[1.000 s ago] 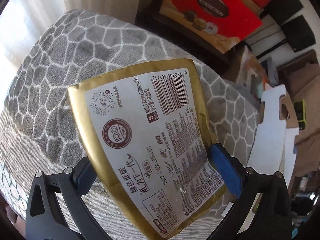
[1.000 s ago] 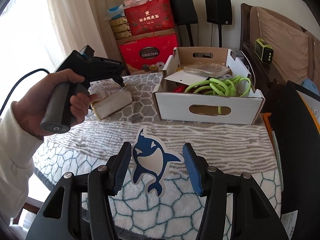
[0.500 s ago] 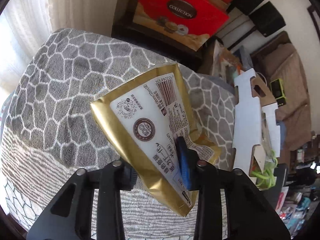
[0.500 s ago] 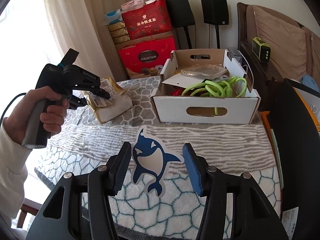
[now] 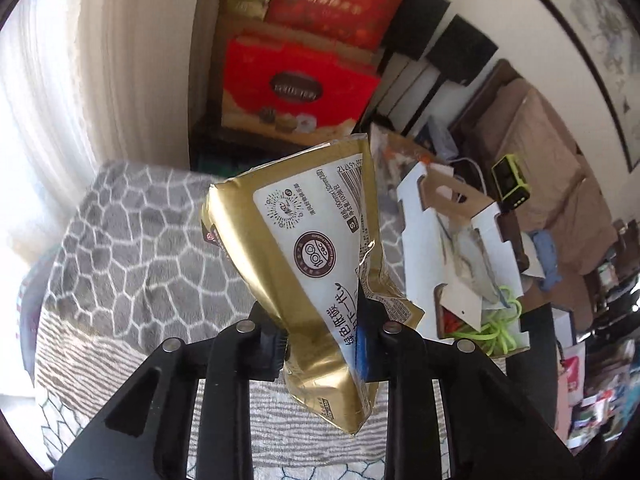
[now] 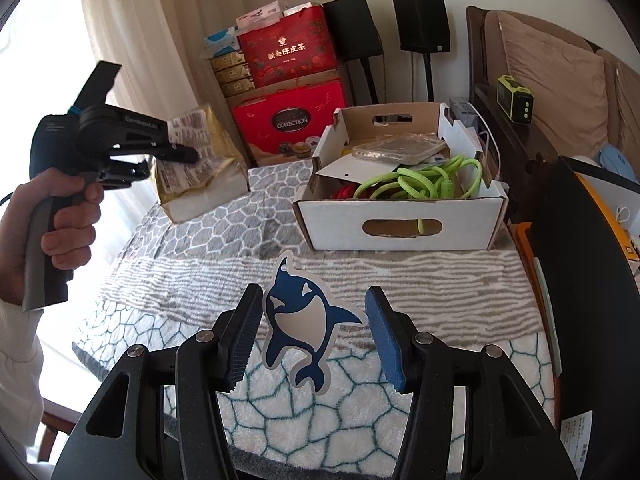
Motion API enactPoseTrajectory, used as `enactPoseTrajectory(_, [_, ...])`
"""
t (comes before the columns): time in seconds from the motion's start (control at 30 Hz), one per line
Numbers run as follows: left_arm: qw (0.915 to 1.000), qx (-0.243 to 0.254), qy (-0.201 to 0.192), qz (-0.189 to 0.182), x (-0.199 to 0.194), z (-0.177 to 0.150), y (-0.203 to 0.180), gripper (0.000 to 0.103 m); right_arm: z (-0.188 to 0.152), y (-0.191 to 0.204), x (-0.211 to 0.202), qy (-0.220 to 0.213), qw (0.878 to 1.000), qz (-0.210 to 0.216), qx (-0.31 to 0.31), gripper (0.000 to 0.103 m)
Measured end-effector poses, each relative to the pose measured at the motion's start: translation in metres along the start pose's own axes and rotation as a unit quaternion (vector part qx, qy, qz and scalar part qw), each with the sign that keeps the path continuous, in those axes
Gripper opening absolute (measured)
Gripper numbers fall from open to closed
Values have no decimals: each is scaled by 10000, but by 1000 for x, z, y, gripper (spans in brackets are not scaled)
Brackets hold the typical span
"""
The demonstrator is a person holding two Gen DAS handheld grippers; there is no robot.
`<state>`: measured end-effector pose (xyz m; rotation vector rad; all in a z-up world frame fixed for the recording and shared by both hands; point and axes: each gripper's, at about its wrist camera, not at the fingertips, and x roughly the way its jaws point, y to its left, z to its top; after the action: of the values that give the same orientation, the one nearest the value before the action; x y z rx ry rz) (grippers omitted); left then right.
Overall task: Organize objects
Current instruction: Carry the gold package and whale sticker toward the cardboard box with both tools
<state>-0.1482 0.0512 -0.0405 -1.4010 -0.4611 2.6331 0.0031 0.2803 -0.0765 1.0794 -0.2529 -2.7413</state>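
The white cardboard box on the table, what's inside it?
The white cardboard box holds a coiled lime-green cable, a clear plastic case and something red; anything beneath them is hidden.

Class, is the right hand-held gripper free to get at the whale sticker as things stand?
Probably yes: the right hand-held gripper stands open around the whale sticker on the blanket, nothing between.

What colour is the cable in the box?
Bright lime green cable, clearest in the right wrist view.
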Motion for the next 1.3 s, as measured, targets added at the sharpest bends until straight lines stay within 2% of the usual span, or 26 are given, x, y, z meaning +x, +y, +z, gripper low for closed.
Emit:
enactPoseTrajectory(0.23, [9994, 259, -152, -144, -19, 1, -17, 23, 0, -3, -5, -39, 10000, 12, 49, 54])
enactPoseTrajectory(0.53, [9947, 731, -724, -74, -54, -2, -41, 23, 2, -1, -14, -142, 9999, 2, 64, 54])
enactPoseTrajectory(0.7, [9917, 926, -882, -111, -67, -4, -53, 23, 2, -3, -19, -172, 9998, -43, 65, 54])
enactPoseTrajectory(1.0, [9868, 1042, -1210, -258, -89, -7, -66, 23, 6, -10, -33, -337, 9991, -81, 230, 54])
enactPoseTrajectory(1.3, [9846, 1158, -1273, -319, -98, -12, -74, 23, 7, -8, -40, -404, 9988, -60, 265, 54])
